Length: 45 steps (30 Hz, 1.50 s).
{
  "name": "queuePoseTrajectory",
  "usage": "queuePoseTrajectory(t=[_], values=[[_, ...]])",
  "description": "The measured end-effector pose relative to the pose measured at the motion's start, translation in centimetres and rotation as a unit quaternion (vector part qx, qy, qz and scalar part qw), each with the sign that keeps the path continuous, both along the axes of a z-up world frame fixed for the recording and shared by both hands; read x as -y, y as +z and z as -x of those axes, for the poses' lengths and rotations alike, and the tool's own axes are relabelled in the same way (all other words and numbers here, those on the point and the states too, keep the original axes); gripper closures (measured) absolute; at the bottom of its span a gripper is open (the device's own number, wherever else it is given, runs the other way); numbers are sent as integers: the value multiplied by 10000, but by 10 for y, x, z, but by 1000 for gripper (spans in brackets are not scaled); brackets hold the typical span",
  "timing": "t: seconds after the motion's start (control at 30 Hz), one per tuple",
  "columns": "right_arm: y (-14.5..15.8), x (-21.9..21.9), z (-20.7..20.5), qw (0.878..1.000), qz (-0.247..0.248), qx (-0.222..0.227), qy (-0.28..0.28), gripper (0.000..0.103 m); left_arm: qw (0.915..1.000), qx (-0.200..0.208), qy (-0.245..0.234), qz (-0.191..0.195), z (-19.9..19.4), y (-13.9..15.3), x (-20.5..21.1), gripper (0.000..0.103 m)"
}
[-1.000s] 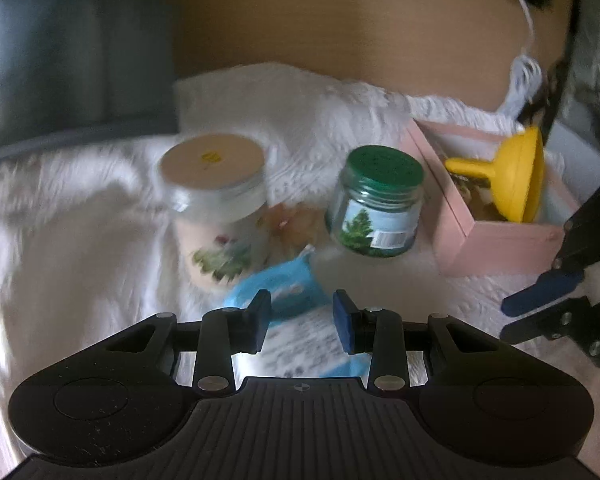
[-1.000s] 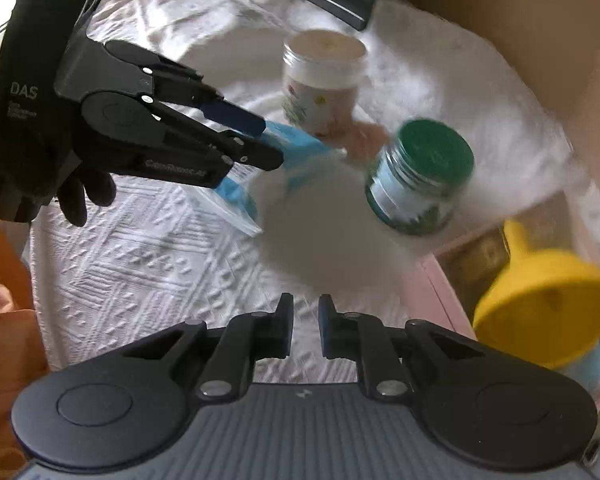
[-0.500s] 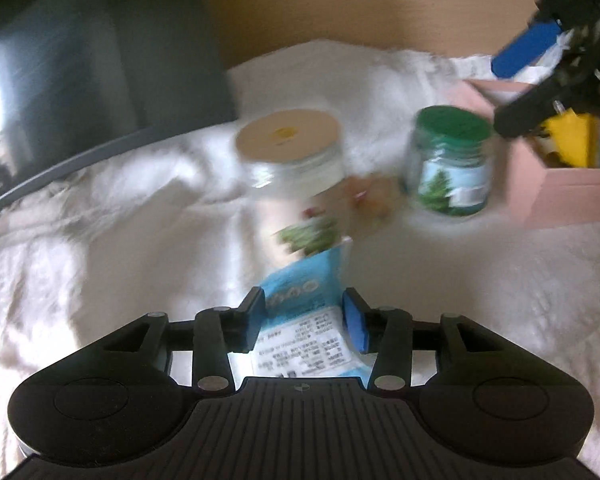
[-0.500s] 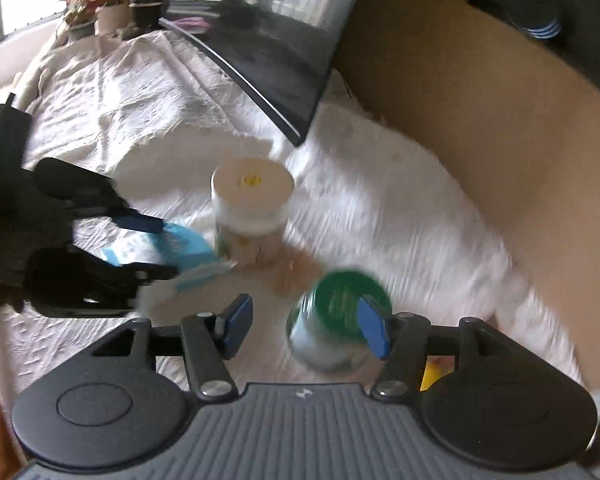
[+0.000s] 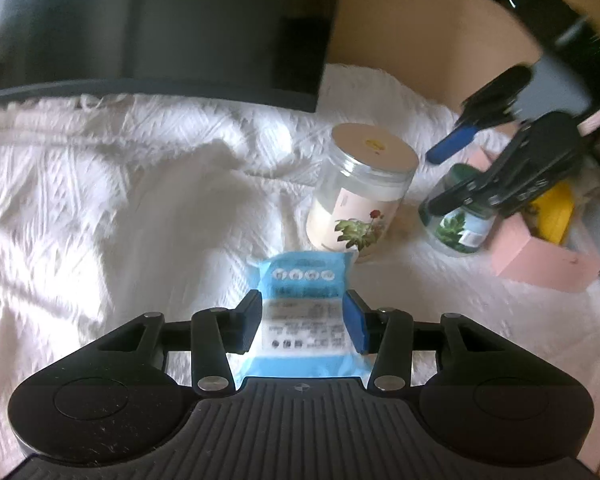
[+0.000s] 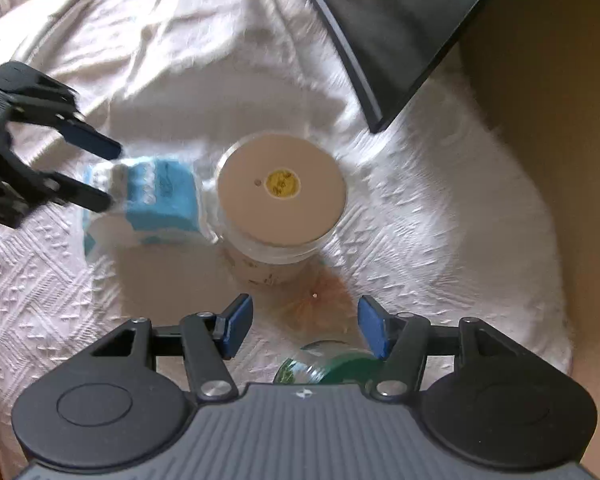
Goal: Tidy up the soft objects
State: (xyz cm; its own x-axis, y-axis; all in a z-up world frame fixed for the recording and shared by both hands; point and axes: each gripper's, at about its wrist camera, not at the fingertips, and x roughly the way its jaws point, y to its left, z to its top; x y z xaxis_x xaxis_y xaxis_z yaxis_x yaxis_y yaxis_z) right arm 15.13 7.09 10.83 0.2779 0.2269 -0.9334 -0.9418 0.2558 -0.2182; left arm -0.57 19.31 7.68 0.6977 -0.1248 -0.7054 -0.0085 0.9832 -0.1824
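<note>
A soft blue and white tissue pack (image 5: 306, 308) sits between the jaws of my left gripper (image 5: 306, 314), which press on its two sides just above the white cloth. The pack (image 6: 156, 200) and the left gripper (image 6: 100, 176) also show at the left of the right wrist view. My right gripper (image 6: 306, 322) is open and empty, above the green-lidded jar (image 6: 332, 364) and a small orange soft thing (image 6: 316, 296). In the left wrist view the right gripper (image 5: 460, 168) hovers over that jar (image 5: 458, 224).
A clear jar with a beige lid (image 5: 364, 188) (image 6: 280, 188) stands just beyond the tissue pack. A pink box (image 5: 540, 260) with a yellow funnel (image 5: 556, 216) is at the right. A dark monitor (image 5: 152, 20) stands behind. A white textured cloth (image 5: 100, 200) covers the surface.
My left gripper has closed on the tissue pack and drawn it left, away from the jars. My right gripper has opened wide and moved over the green-lidded jar.
</note>
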Motion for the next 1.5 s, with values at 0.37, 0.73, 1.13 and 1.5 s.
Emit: queuePoseTrajectory(t=[0.37,0.73,1.13,1.5], values=[[-61,-38,-39,9957,750,-542,-39,44,9992,102,70,392,16,5,-26,55],[-8,13,2,9958,-506,-605,-473,86,9983,59,307,499,-4,-1,-18,55],[16,99,109,9736,-1733,-780,-1262,86,9976,-302,161,-605,-30,-8,40,49],[-21,181,166,9482,-1747,-598,-2585,82,9925,-559,138,-1074,-50,-18,69,42]])
